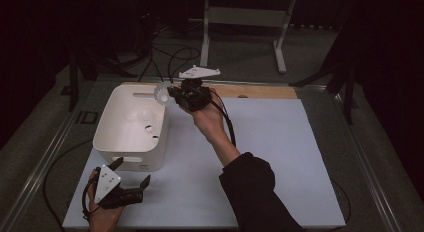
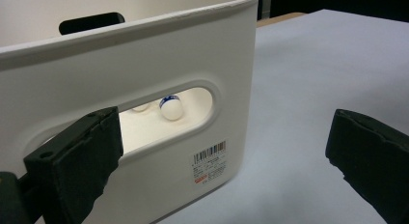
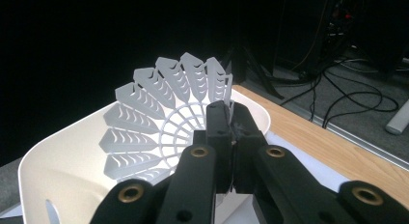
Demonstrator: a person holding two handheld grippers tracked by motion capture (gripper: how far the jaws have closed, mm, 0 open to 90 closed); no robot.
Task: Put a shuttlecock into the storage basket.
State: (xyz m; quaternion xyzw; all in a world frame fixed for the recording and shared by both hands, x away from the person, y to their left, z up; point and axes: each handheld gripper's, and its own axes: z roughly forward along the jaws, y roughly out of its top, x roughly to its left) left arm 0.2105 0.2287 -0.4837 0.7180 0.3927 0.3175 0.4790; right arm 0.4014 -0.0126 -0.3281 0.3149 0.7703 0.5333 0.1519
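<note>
A white plastic shuttlecock (image 1: 161, 94) (image 3: 159, 113) hangs above the far right corner of a white bin (image 1: 131, 159) (image 3: 62, 137). My right gripper (image 1: 172, 94) (image 3: 226, 113) is shut on the edge of its skirt. The bin's front wall (image 2: 144, 64) has a handle slot, and through it shows the round white head of another shuttlecock (image 2: 171, 107) with a blue band, lying inside. My left gripper (image 1: 132, 173) (image 2: 224, 159) rests low near the bin's front right corner. It is open with nothing between its jaws.
The bin stands on a pale blue mat (image 1: 280, 157) that covers the table. A wooden strip (image 1: 260, 91) runs along the far edge. Beyond it are floor cables (image 1: 170, 57) and a white stand (image 1: 245, 22).
</note>
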